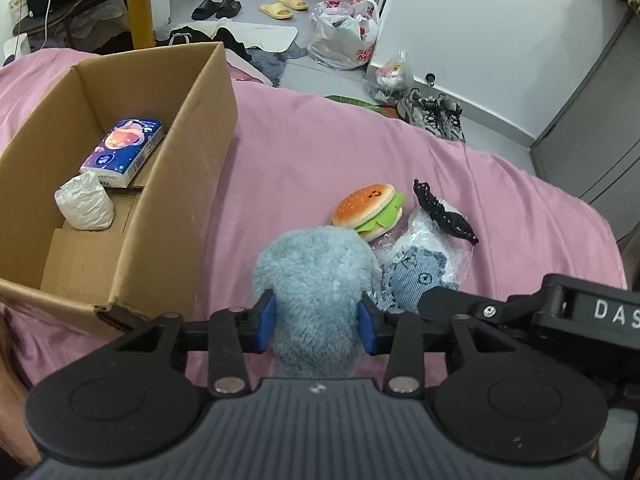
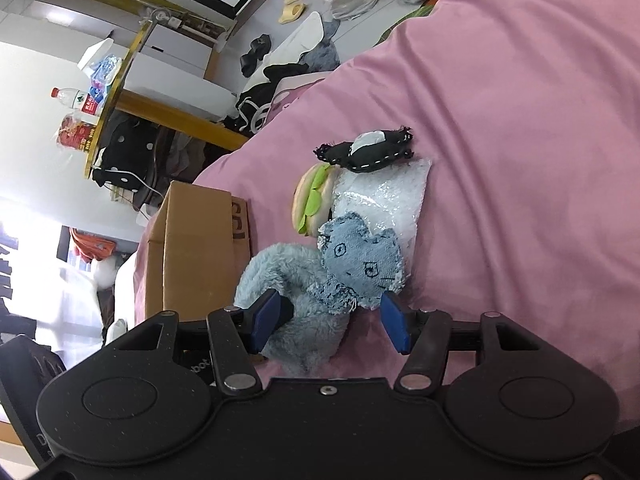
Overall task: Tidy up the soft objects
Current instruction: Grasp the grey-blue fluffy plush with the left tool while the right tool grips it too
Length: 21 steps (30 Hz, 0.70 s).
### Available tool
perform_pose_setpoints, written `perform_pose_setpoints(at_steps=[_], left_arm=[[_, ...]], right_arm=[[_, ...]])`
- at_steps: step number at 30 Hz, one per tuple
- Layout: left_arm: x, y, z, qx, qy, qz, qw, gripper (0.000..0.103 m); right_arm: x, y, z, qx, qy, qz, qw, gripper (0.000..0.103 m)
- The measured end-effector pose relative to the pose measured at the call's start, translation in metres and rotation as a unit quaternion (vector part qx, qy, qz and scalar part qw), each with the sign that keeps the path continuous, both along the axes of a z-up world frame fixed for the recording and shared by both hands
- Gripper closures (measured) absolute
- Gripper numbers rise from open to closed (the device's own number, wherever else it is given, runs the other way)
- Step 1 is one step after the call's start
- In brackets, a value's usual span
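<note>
Between the left gripper's (image 1: 320,322) pads, a blue plush (image 1: 316,280) is pinched on the pink bedspread (image 1: 320,140).
Ahead-left of it stands an open box (image 1: 192,128). The right gripper's (image 2: 332,324) jaws are spread around the plush and a denim toy (image 2: 360,264), nothing gripped.

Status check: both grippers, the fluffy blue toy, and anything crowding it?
Left gripper shut on fluffy blue toy. Right gripper open around denim patch toy. Burger toy touching behind; box open beside.
</note>
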State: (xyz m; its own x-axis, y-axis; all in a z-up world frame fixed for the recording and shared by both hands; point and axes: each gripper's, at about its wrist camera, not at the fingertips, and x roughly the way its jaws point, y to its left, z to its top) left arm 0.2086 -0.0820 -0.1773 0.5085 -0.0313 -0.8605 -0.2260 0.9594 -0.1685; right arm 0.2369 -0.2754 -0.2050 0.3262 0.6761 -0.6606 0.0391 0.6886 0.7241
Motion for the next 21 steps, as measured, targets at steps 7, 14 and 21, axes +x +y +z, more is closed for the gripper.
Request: perform_pose_setpoints(at_steps=[7,14,21], left_arm=[[-0.007,0.007,0.010,-0.020,-0.012,0.003,0.9997,0.074],[-0.017,0.014,0.022,-0.051,-0.017,-0.001,0.9985,0.074],[-0.029,0.021,0.037,-0.077,-0.034,-0.003,0.9964,0.074]], right_arm=[[-0.003,0.000,0.003,0.010,-0.009,-0.004,1.000,0.047],[-0.006,0.002,0.008,0.011,-0.018,0.000,1.000,0.047],[-0.014,0.007,0.023,-0.008,-0.038,0.012,0.999,0.047]])
